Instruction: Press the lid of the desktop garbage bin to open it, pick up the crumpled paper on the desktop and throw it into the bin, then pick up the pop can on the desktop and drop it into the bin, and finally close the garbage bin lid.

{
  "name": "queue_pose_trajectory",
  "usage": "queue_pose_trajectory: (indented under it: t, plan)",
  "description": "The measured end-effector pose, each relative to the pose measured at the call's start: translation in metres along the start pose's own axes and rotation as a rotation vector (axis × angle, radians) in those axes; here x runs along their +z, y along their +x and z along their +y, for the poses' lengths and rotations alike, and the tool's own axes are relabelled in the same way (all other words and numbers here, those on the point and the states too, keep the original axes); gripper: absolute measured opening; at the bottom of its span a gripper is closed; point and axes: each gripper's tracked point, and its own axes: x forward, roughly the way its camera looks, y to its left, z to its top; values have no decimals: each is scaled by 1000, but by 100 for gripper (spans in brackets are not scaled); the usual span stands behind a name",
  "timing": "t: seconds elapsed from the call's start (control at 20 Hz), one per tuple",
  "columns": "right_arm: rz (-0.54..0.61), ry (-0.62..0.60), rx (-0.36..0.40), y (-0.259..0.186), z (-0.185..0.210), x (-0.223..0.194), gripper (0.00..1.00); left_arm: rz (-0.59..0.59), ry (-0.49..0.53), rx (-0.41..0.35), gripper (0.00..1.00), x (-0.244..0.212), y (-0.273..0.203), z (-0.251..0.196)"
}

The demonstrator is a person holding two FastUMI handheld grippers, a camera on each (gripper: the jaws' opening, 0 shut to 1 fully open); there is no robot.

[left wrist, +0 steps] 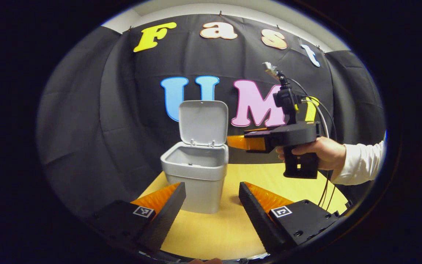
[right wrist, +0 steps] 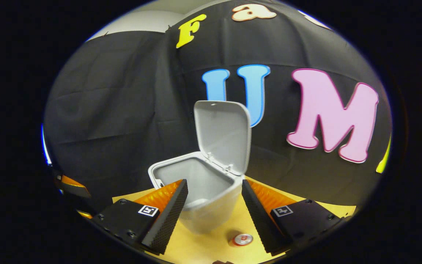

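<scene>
The grey desktop bin (left wrist: 196,176) stands on the yellow table with its lid (left wrist: 203,123) swung upright at the back. My left gripper (left wrist: 211,185) is open in front of the bin, nothing between its fingers. My right gripper (left wrist: 232,142), held by a hand, hovers beside the bin's upper right rim. In the right gripper view the right gripper (right wrist: 214,182) is open above the bin (right wrist: 211,205) and looks down into it. A pale shape (right wrist: 197,202) lies inside; I cannot tell what it is. The pop can (right wrist: 243,239) stands on the table beside the bin.
The yellow table (left wrist: 233,223) stretches out around the bin, with black cloth walls behind and to the sides. A hand (left wrist: 321,150) in a white sleeve holds the right gripper, with cables hanging from it.
</scene>
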Motion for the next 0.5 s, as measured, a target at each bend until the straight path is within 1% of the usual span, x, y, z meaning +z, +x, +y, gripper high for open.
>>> queue_pose_trajectory:
  t: [0.25,0.4,0.5]
  plan:
    - [6,27,-119,-62,-60,-10,96,-9,8,-108,100,-25,53,-55]
    - [32,30,-175,-99,-87,-25,96,-10,-4,-129,100,-39,97,-80]
    - [63,30,-208,-122,-103,-41,96,4,-3,-156,100,-53,127,-99]
